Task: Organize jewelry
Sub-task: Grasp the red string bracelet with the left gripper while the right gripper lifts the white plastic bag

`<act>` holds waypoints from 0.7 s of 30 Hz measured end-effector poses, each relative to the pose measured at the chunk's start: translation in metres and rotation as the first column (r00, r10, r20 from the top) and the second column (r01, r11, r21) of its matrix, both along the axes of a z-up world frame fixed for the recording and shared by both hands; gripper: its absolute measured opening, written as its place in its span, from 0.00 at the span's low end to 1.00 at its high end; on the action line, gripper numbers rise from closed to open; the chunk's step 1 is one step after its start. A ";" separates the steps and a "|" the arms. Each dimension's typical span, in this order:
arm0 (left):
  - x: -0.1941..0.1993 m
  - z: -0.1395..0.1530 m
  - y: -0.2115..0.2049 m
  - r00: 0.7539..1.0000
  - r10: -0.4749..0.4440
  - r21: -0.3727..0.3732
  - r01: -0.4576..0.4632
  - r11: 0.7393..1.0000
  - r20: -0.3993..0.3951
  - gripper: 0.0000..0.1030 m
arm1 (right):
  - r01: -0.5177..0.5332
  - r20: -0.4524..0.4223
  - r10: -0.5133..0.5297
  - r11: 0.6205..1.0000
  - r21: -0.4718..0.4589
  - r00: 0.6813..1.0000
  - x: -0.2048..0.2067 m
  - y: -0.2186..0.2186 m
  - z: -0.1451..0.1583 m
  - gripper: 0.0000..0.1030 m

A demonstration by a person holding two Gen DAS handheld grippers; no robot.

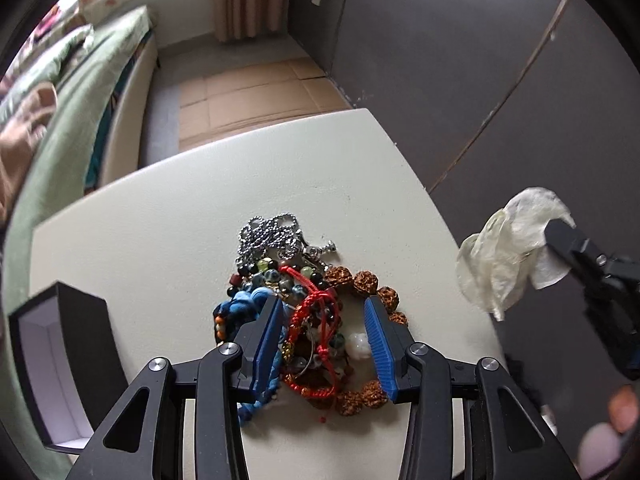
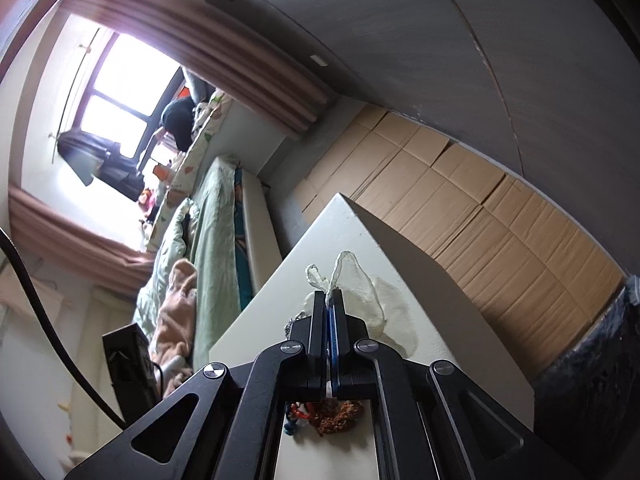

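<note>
Nearest your left camera, the left gripper (image 1: pixel 326 336) hangs over the tangled heap of jewelry (image 1: pixel 304 312) on the cream-white surface (image 1: pixel 160 232). Its blue-padded jaws stand partly apart, one on each side of the red braided cord bracelet (image 1: pixel 316 320); whether the pads press on anything you cannot tell from here. The left pad lies against the blue knotted bracelet (image 1: pixel 252 300), and the right pad sits just beside the brown knobbly seed-bead bracelet (image 1: pixel 364 282), which curves around the right and near side of the heap. A silver ball chain (image 1: pixel 270 234) lies bunched at the far end of the pile, touching a string of dark and green glass beads (image 1: pixel 264 270).

To the left of the heap, near the surface's edge, stands an open black box with a pale lining (image 1: pixel 52 360).

Your right gripper (image 2: pixel 330 296) is off to the right, above the surface's edge. Its jaws are closed tight on a thin, crumpled, translucent whitish pouch (image 1: pixel 508 248), which droops from the fingertips clear of the heap. A green-covered bed (image 1: pixel 80 128) runs along the room beyond, and flattened cardboard (image 2: pixel 480 208) covers the floor.
</note>
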State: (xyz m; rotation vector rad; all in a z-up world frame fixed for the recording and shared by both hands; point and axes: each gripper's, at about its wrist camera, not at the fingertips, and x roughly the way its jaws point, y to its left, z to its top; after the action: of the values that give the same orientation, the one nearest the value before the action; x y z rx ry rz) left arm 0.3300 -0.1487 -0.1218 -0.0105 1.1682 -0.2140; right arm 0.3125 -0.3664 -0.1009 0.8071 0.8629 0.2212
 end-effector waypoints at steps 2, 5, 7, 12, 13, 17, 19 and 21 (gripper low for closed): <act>0.001 -0.003 -0.008 1.000 -0.015 0.048 0.015 0.999 0.002 0.32 | 0.003 -0.002 -0.003 1.000 0.005 1.000 0.001 -0.001 0.000 0.03; 0.002 -0.008 -0.012 1.000 -0.023 0.095 0.023 0.995 0.000 0.15 | -0.002 -0.004 0.002 1.000 0.013 1.000 0.002 0.000 -0.001 0.03; -0.001 -0.006 -0.007 1.000 -0.019 0.070 0.019 0.997 0.009 0.09 | -0.005 -0.003 0.005 1.000 0.015 1.000 0.001 -0.001 -0.001 0.03; -0.008 0.016 0.013 0.999 -0.004 0.019 0.003 1.000 0.051 0.08 | -0.009 0.006 0.009 1.000 0.019 1.000 0.001 0.001 0.001 0.03; -0.008 0.019 0.015 0.999 0.000 0.003 0.000 1.000 0.051 0.08 | -0.011 0.007 0.011 1.000 0.020 1.000 0.001 0.002 0.001 0.03; -0.012 0.039 0.033 0.997 0.032 -0.062 -0.027 0.998 0.075 0.08 | -0.035 0.027 0.034 0.999 0.031 0.999 0.002 0.011 0.003 0.03; -0.016 0.051 0.043 0.995 0.042 -0.095 -0.034 0.995 0.088 0.08 | -0.056 0.052 0.054 0.998 0.038 0.997 0.001 0.018 0.007 0.03; -0.021 0.061 0.051 0.993 0.053 -0.111 -0.042 0.993 0.103 0.08 | -0.090 0.083 0.085 0.995 0.053 0.993 0.002 0.028 0.012 0.03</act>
State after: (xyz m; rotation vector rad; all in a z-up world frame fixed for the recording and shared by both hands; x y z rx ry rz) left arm 0.3088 -0.0973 -0.0605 -0.1215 1.0484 -0.2329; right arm 0.3144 -0.3389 -0.0889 0.8084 0.8193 0.3549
